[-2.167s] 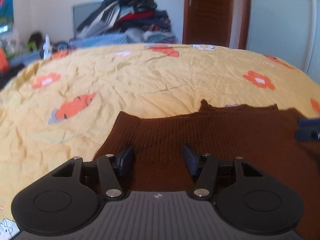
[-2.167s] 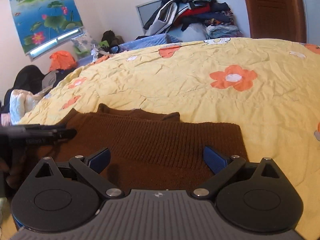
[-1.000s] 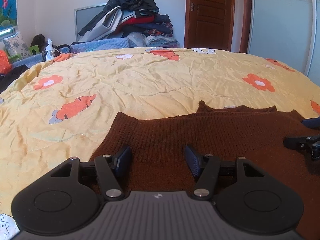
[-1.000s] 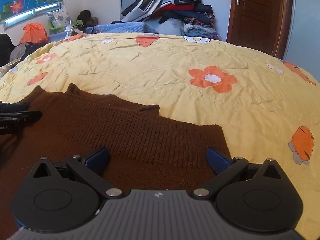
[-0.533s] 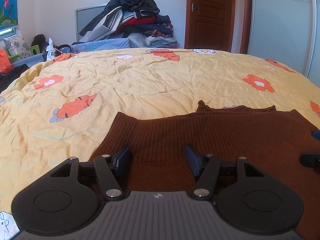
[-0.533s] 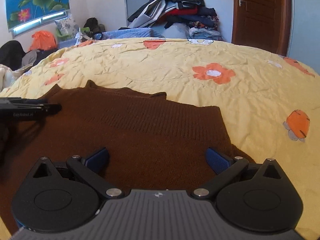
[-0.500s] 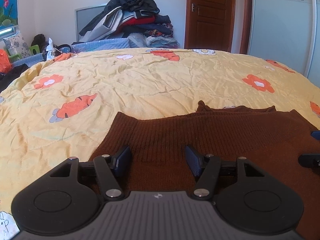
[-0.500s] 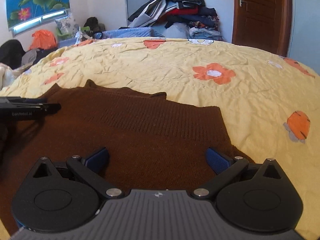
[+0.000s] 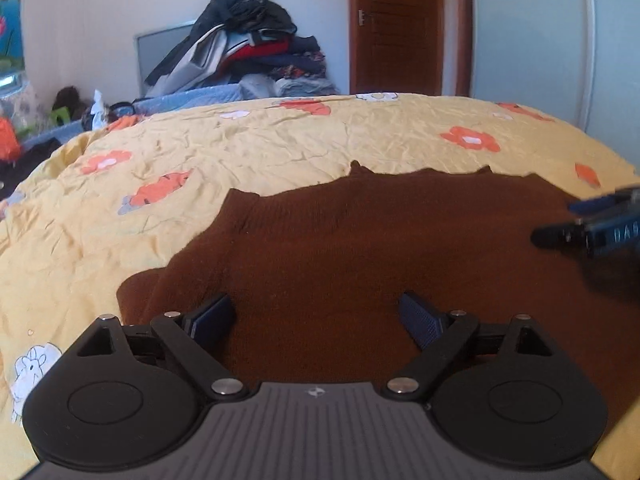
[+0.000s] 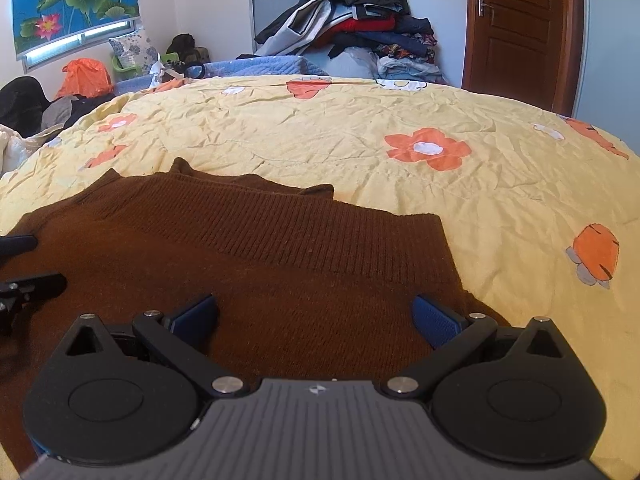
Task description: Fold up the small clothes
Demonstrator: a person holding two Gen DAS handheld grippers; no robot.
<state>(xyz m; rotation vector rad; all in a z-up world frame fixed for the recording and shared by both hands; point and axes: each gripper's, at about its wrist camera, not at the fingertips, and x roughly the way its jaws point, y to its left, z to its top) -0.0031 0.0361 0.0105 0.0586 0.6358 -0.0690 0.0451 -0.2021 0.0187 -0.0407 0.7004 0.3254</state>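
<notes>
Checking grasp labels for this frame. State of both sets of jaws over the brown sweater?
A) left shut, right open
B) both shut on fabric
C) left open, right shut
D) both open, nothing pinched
D: the left gripper and the right gripper both have their jaws spread wide, with the brown sweater lying flat on the yellow bedspread between them, not pinched.

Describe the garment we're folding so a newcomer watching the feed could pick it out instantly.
Start at the big yellow bedspread with orange flowers. On its near side, right in front of both open grippers, lies a brown knit sweater, spread flat with a ribbed band along its far edge. It is the only garment on the bedspread; the other clothes sit in a mixed pile against the far wall.
</notes>
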